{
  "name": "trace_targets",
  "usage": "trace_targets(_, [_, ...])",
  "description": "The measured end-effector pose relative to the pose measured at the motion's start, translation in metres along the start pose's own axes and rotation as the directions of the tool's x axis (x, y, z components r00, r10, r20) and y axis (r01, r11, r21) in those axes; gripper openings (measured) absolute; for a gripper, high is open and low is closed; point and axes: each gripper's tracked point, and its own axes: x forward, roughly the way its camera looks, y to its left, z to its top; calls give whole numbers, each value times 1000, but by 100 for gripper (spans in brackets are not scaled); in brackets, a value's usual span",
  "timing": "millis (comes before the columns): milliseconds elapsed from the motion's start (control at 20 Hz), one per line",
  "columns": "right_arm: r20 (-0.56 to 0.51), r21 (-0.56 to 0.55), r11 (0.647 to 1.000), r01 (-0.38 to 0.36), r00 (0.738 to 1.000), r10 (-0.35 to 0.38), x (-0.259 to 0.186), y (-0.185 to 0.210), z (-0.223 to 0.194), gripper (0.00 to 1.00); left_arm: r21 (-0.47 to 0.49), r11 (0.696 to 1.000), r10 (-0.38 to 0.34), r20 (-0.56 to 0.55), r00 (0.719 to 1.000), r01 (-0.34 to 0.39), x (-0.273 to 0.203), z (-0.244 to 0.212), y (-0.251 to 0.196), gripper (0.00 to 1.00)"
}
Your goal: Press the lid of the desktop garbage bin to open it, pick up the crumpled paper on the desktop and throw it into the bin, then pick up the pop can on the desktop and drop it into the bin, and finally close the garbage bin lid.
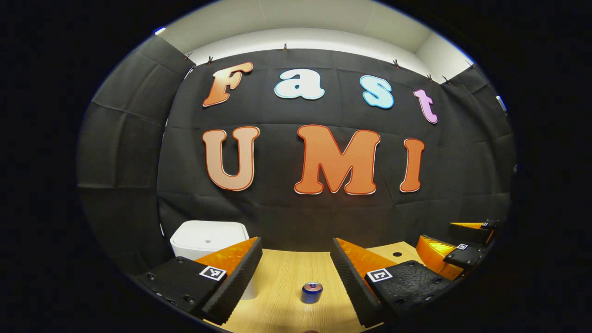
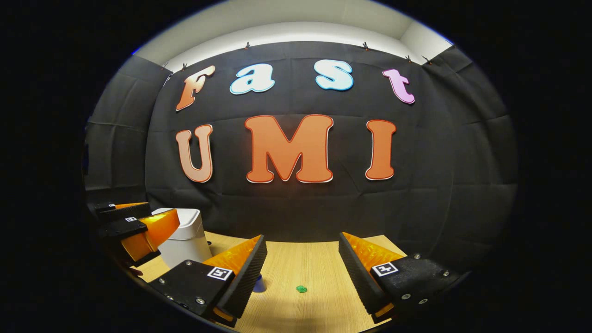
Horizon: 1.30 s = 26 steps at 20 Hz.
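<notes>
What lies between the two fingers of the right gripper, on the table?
In the right gripper view, a small green crumpled paper lies on the bare wooden table ahead of the open right gripper.

Staged recording booth, not a lived-in home — black cloth wall (image 2: 444,185) pinned by clips, pale wooden worktop (image 1: 286,277), white ceiling strip above.

No words or numbers are legible. Square black-and-white coded tags (image 1: 212,273) sit on the left gripper's (image 1: 296,240) fingers at 7 and 5 o'clock, and likewise on the right gripper (image 2: 302,236). The garbage bin lid (image 1: 208,233), at 8 o'clock, bears a tiny round mark; the pop can's (image 1: 312,292) print is too small to read.
</notes>
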Motion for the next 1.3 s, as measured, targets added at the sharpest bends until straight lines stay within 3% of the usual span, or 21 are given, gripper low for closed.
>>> trace_targets(550, [-12, -4, 1000, 24, 1000, -24, 5, -4, -3, 93, 19, 1000, 15, 21, 1000, -16, 8, 9, 22, 94])
trace_targets(800, [-19, -6, 1000, 23, 1000, -23, 8, -2, -4, 93, 12, 999, 45, 28, 999, -45, 19, 25, 56, 92])
trace_targets(1050, [-25, 0, 1000, 31, 999, -31, 10, -5, -6, 93, -3, 996, 90, -6, 996, -90, 50, 41, 121, 66])
trace_targets(1200, [-27, -2, 999, 36, 999, -37, 10, -7, -8, 93, -26, 991, 130, -9, 991, -131, 67, 61, 169, 41])
trace_targets(1250, [-29, -1, 999, 37, 999, -37, 11, -7, -8, 93, -35, 989, 142, -13, 990, -143, 75, 67, 183, 39])
trace_targets(1300, [-33, 2, 999, 37, 999, -37, 11, -7, -10, 93, -39, 987, 157, -22, 987, -158, 82, 72, 197, 31])
